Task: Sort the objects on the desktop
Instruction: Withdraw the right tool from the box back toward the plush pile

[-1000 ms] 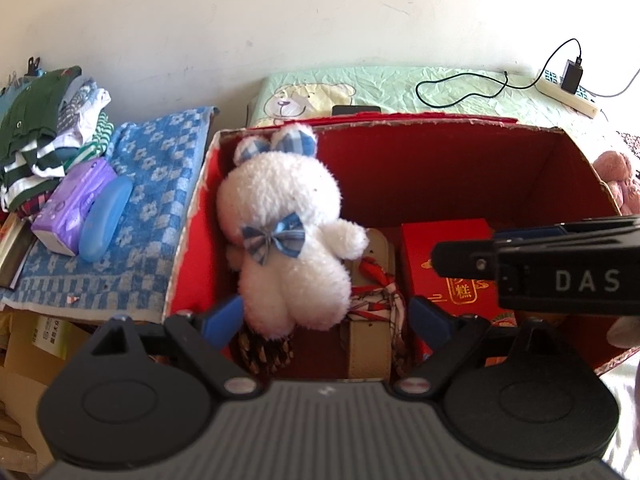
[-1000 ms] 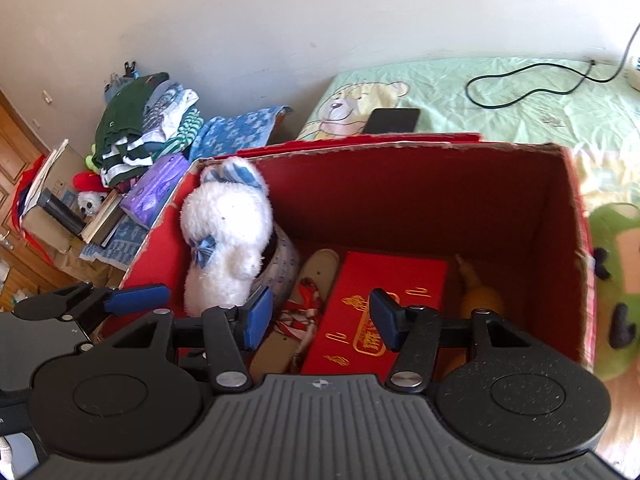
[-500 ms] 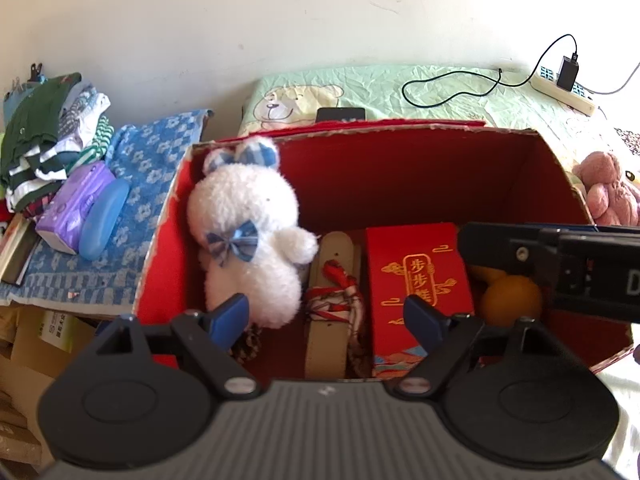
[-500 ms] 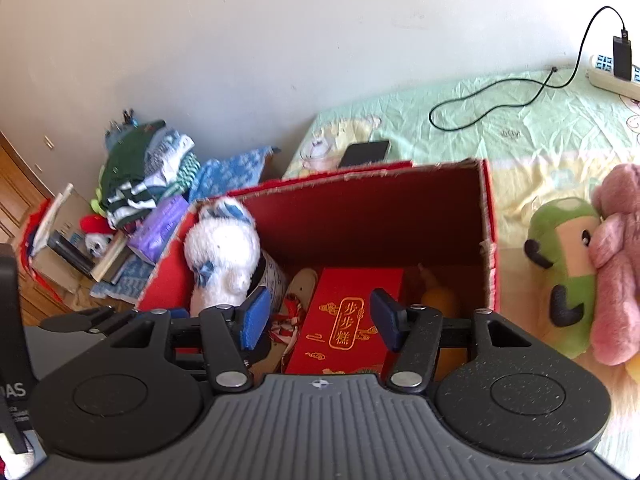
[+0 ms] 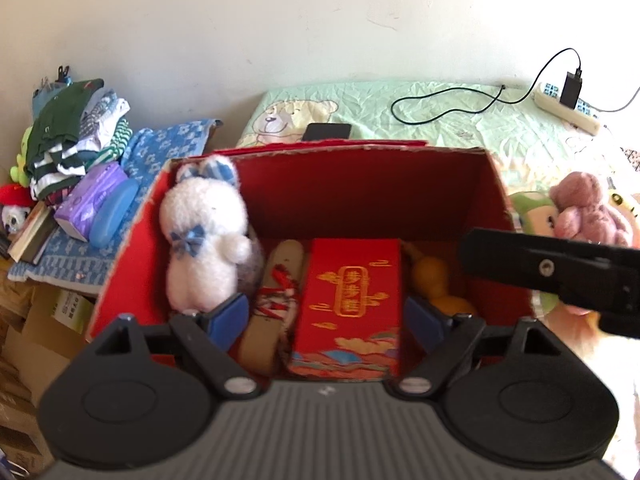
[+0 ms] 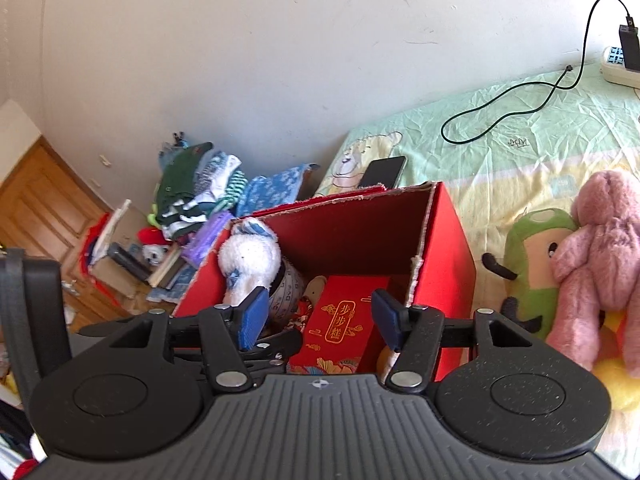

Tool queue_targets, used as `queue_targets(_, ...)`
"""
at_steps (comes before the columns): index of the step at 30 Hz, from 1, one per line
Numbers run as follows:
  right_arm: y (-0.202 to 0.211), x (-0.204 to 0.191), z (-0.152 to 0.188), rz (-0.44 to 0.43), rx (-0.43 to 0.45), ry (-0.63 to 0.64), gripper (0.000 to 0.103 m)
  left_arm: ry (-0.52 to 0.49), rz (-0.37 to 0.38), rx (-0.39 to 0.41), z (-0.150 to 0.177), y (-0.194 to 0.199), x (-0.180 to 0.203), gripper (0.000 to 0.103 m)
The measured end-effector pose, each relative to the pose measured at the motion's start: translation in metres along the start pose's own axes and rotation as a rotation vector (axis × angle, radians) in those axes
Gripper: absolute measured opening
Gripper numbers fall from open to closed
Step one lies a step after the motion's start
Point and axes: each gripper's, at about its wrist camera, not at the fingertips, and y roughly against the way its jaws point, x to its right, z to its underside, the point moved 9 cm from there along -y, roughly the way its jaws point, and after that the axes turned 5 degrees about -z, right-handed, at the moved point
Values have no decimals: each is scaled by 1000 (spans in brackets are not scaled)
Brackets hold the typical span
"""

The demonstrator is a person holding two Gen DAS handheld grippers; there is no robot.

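**Both grippers poised above the filled red box**

The left gripper (image 5: 326, 318) and the right gripper (image 6: 316, 316) are hovering over the open red cardboard box (image 5: 360, 196) standing on the bed (image 5: 460, 128), each with its fingers released and nothing between them. The left fingers have just been closing a little and then easing apart again. Inside the box, the white plush rabbit with the blue bow (image 5: 204, 236) is leaning in the left rear corner, the beige strap with red cord (image 5: 276, 292) and the red printed gift carton (image 5: 350, 300) are lying along the middle, and the orange gourd-shaped toy (image 5: 436, 284) is sitting against the right wall. The pink plush bear (image 6: 600, 260) and the green plush toy (image 6: 528, 268) are lying on the bed beside the box's right wall, seemingly unsorted. Risks: the two grippers are crowding one another and could collide; a fingertip could catch the frayed box rim and tip the box; soft plush may slip from a shallow pinch.
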Motion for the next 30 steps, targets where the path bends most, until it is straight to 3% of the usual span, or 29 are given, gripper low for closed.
queue_targets(7, 39, 21, 2, -135, 22, -72, 60, 58, 76, 45, -2, 23, 40, 79)
queue_targets(13, 101, 58, -8, -157, 116, -143, 60, 28, 191, 136, -10, 55, 98, 80)
queue_targets(20, 180, 127, -8, -25, 223, -231, 60, -106, 368, 162, -6, 77, 192, 80)
queue_targets(30, 260, 228, 23, 200, 274, -381, 59, -244, 596, 64, 21, 77, 321, 81)
